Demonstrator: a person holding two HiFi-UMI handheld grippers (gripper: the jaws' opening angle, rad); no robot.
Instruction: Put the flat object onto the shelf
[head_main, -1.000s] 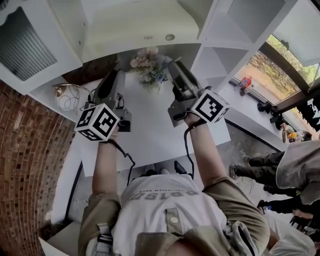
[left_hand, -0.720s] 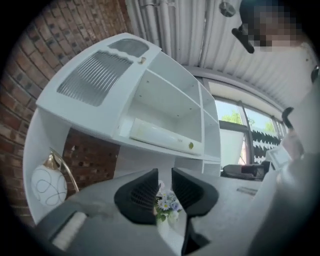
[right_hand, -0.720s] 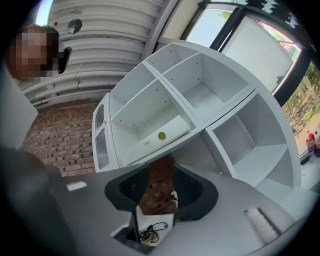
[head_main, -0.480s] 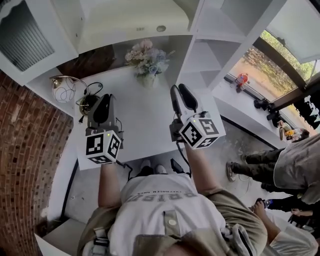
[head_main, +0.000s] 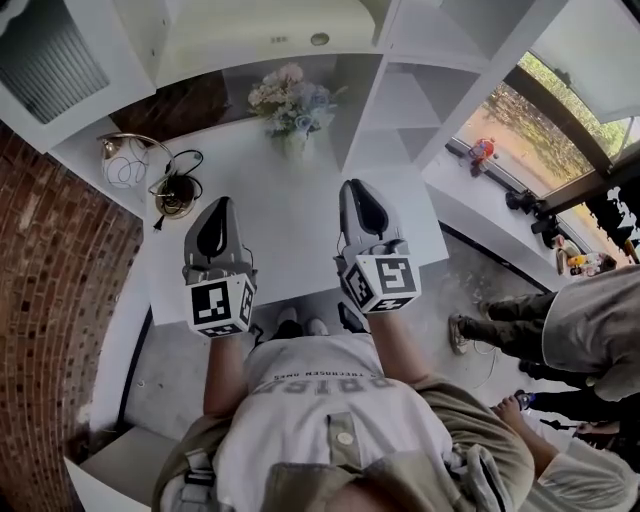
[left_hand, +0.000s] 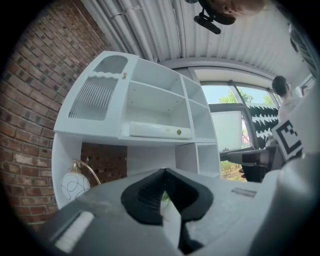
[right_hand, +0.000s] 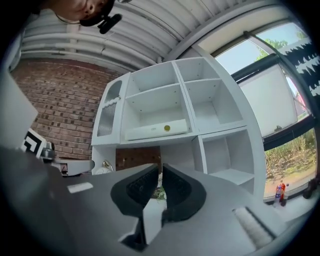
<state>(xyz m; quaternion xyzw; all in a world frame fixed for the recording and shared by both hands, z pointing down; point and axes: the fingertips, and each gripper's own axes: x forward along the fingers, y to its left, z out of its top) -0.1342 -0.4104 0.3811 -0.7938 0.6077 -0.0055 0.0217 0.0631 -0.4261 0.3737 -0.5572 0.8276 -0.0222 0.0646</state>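
The flat object is a long white box with a yellow dot. It lies on a middle board of the white shelf unit, and also shows as the flat object in the right gripper view and from above. Both grippers hover over the white table, well short of the shelf. My left gripper is shut and empty, its tips touching. My right gripper is closing with a thin slit left between its tips, and nothing is in it.
A vase of flowers stands at the table's back under the shelf. A round white lamp with a brass arm sits at the left by the brick wall. People stand at the right.
Both grippers have drawn back from the shelf and flowers toward the person's body. Their jaws have come together.
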